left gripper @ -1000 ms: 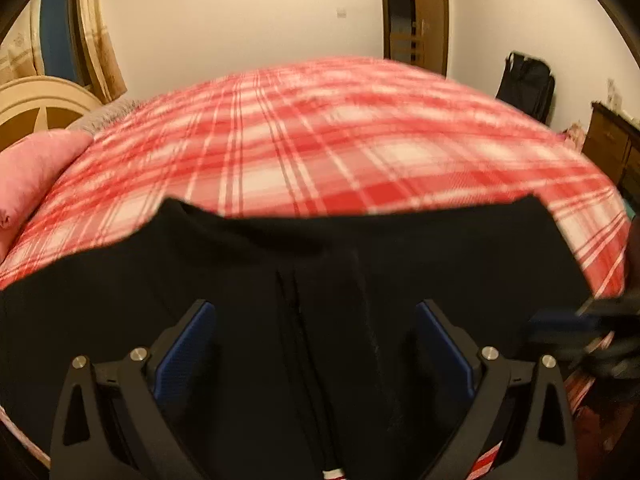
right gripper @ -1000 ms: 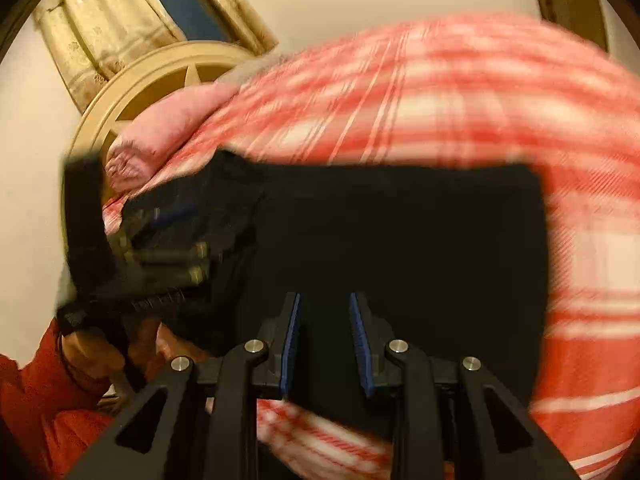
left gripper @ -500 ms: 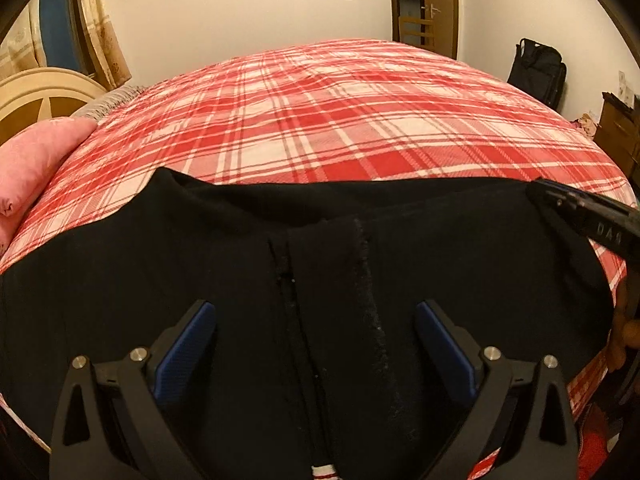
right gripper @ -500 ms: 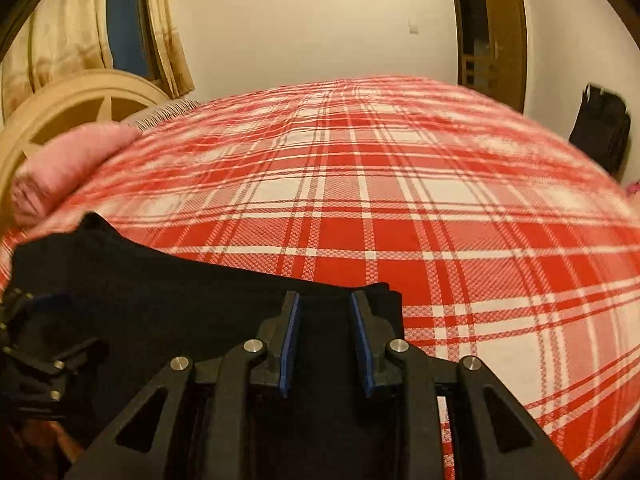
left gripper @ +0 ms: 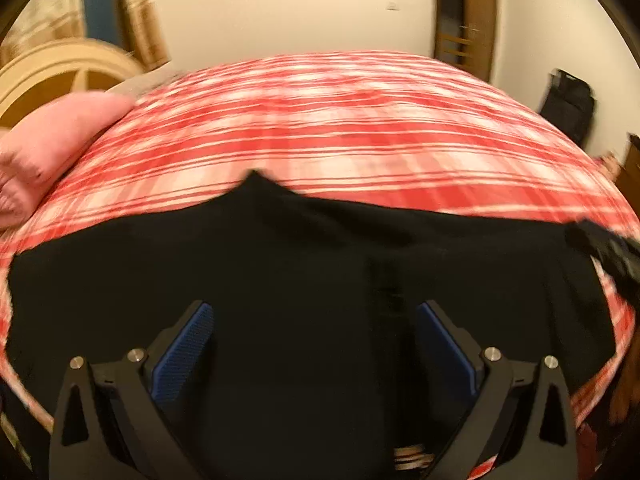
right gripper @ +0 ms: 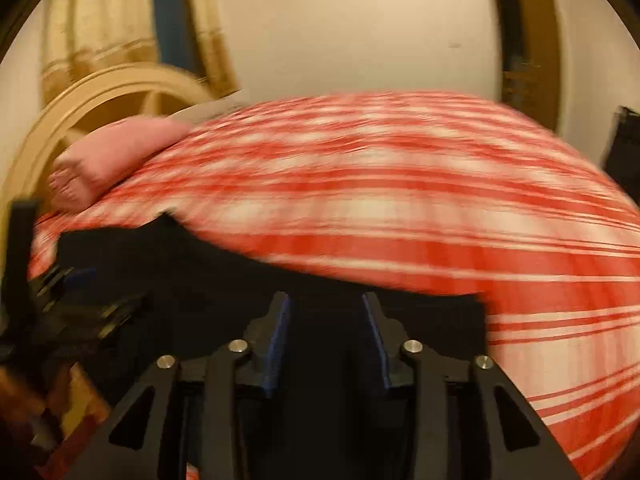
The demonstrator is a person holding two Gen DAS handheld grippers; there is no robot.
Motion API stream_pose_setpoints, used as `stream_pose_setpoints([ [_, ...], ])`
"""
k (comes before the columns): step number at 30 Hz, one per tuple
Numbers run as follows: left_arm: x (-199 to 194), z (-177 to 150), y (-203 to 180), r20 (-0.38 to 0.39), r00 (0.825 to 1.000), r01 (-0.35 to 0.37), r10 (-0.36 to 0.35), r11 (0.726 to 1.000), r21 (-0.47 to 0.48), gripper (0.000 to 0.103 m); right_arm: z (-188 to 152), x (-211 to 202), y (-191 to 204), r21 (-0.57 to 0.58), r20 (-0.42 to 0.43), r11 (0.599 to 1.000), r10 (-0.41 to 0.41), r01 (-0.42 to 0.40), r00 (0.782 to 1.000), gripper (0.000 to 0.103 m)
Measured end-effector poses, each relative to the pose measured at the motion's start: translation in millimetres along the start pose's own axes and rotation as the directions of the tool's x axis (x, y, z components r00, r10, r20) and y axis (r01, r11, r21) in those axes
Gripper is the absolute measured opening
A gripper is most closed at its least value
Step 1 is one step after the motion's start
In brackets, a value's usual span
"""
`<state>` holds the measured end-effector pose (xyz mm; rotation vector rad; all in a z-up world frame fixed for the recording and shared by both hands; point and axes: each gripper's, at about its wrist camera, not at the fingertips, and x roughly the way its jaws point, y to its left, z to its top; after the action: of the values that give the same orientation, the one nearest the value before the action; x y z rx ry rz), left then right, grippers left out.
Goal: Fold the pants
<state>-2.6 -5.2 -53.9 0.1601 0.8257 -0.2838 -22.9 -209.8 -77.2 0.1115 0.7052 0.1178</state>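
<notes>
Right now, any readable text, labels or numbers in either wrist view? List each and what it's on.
None readable.
Both views are motion-blurred.
Black pants: a small striped tag at the bottom edge, no lettering legible.
Right gripper body seen at the left view's edge: any marking is smeared.
Red plaid bedspread, pink pillow: no print.

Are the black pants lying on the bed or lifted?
Lying: the black pants rest flat against the red plaid bedspread, near its front edge.
</notes>
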Motion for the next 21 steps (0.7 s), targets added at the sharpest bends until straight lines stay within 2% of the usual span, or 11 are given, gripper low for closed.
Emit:
stream_pose_setpoints([
  [3,4.2,-2.9,24.4,-0.02,0.998,-0.057,0.056,0.997,-0.054,0.103,-10.5,18.2,37.4,-0.09,-0.061,0.994,0.059,-0.064,0.996,0.039],
  [6,3.7,-10.5,47.2,-0.033,0.994,-0.103,0.1,0.99,-0.097,0.103,-21.0,30.6,58.6,-0.116,-0.109,0.986,0.11,-0.123,0.988,0.039],
  [9,1.7,-17.6,66.9,-0.04,0.99,-0.142,0.138,0.982,-0.126,0.103,-30.3,30.8,84.1,-0.213,-0.103,0.97,0.099,-0.119,0.99,0.05],
  [13,-3.3,-26.0,97.4,-0.036,0.982,-0.188,0.184,0.965,-0.185,0.103,-38.3,28.4,102.8,-0.3,-0.119,0.945,0.099,-0.131,0.988,0.054],
  [15,-10.3,-31.7,119.8,-0.028,0.975,-0.222,0.222,0.945,-0.24,0.103,-34.0,25.6,103.7,-0.304,-0.119,0.944,0.097,-0.129,0.988,0.054],
  [17,-17.8,-37.8,139.2,-0.027,0.965,-0.256,0.259,0.923,-0.287,0.103,-22.9,16.7,99.3,-0.255,-0.095,0.955,0.133,-0.153,0.987,0.054],
  [19,-26.8,-45.0,163.1,-0.027,0.949,-0.303,0.313,0.889,-0.344,0.103,-7.3,5.5,96.8,-0.216,-0.06,0.959,0.175,-0.184,0.983,0.054],
  [21,-33.9,-52.3,186.7,-0.04,0.926,-0.358,0.375,0.841,-0.404,0.103,3.8,-3.2,99.2,-0.21,-0.026,0.959,0.19,-0.191,0.981,0.054],
])
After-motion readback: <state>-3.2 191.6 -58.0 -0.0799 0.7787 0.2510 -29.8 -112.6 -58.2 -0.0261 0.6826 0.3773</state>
